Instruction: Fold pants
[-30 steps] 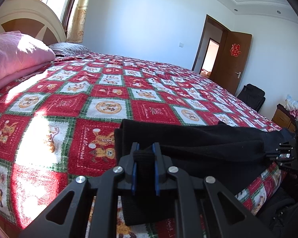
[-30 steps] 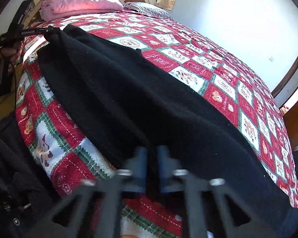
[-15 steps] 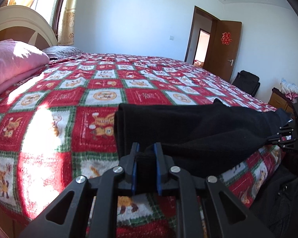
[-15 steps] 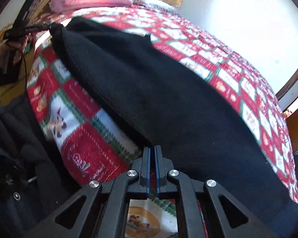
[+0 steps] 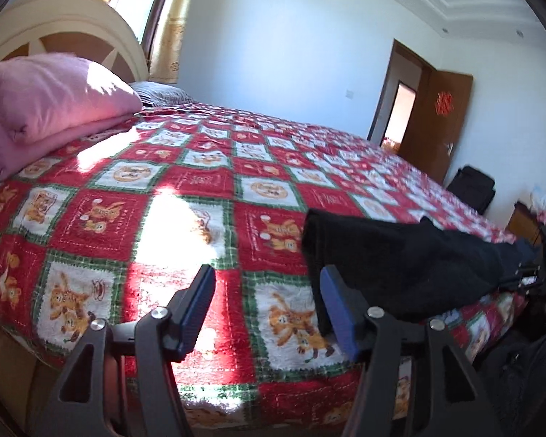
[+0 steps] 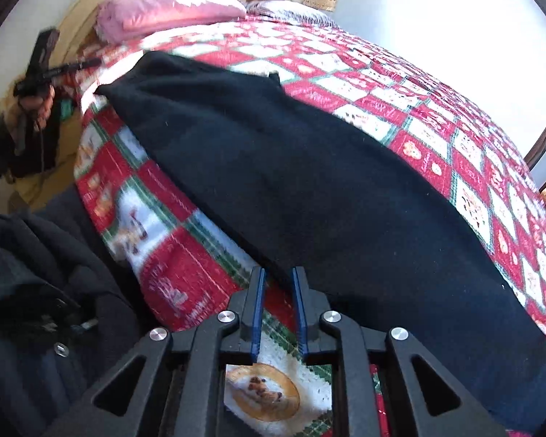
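Pants (image 6: 309, 167), black, lie flat along near edge of bed (image 5: 207, 196), one end toward headboard corner, other toward foot. Left claw (image 5: 267, 309) released, jaws opening, nothing between them; its right finger just beside pants' end, quilt (image 5: 91, 218) below gap. Right claw (image 6: 277, 309) released, jaws opening, only quilt in narrow gap; pants' edge just past fingertips. Pink blanket (image 5: 43, 98) folded at headboard (image 5: 65, 25). Door (image 5: 436, 123) open beyond far corner.

A red paper emblem (image 5: 443, 103) hangs on the brown door (image 5: 433, 134), its character too blurred to read.
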Available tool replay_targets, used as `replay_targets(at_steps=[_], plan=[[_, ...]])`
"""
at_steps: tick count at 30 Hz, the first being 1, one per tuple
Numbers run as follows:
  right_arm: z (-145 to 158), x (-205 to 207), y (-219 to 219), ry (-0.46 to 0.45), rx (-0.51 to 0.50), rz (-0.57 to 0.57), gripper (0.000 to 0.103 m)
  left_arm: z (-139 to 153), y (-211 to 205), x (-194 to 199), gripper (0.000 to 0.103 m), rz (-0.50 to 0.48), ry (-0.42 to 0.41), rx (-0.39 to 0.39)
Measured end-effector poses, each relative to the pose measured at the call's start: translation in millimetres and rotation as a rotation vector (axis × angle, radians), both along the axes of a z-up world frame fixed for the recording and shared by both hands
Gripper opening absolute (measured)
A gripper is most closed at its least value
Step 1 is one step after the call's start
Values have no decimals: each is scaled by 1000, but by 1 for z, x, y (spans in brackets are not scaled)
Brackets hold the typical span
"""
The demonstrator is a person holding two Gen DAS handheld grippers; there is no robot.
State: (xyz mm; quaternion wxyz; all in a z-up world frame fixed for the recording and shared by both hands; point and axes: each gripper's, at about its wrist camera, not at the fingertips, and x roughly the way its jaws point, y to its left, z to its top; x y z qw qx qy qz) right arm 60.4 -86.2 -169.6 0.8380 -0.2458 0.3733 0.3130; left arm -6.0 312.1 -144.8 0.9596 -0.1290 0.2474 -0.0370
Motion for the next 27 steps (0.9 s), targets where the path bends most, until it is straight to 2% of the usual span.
replay_targets(at_steps=[2, 4, 8, 13, 14, 15, 16, 20, 23, 27], plan=[[8, 1, 2, -3, 31, -5, 16, 3, -5, 9, 61, -7, -2, -14], [14, 7, 7, -15, 50, -12, 16, 4, -14, 25, 46, -46, 13, -46], [28, 21, 23, -36, 81, -15, 16, -3, -35, 63, 45, -114, 72, -97], [38, 28, 41, -59, 105, 8, 16, -16, -40, 87, 45, -109, 143, -142], [38, 31, 45, -55, 107, 8, 16, -16, -41, 87, 42, -111, 141, -143], [38, 33, 48, -52, 106, 6, 16, -15, -43, 87, 22, -113, 141, -137], [39, 37, 53, -54, 103, 2, 16, -14, -44, 86, 9, -108, 147, -123], [45, 59, 66, -16, 156, -13, 16, 0, -48, 79, 10, -103, 103, -80], [53, 88, 76, 41, 241, -46, 16, 9, -46, 80, 10, -101, 77, -92], [53, 126, 93, 143, 346, -75, 16, 0, -38, 96, 10, -78, 101, -131]])
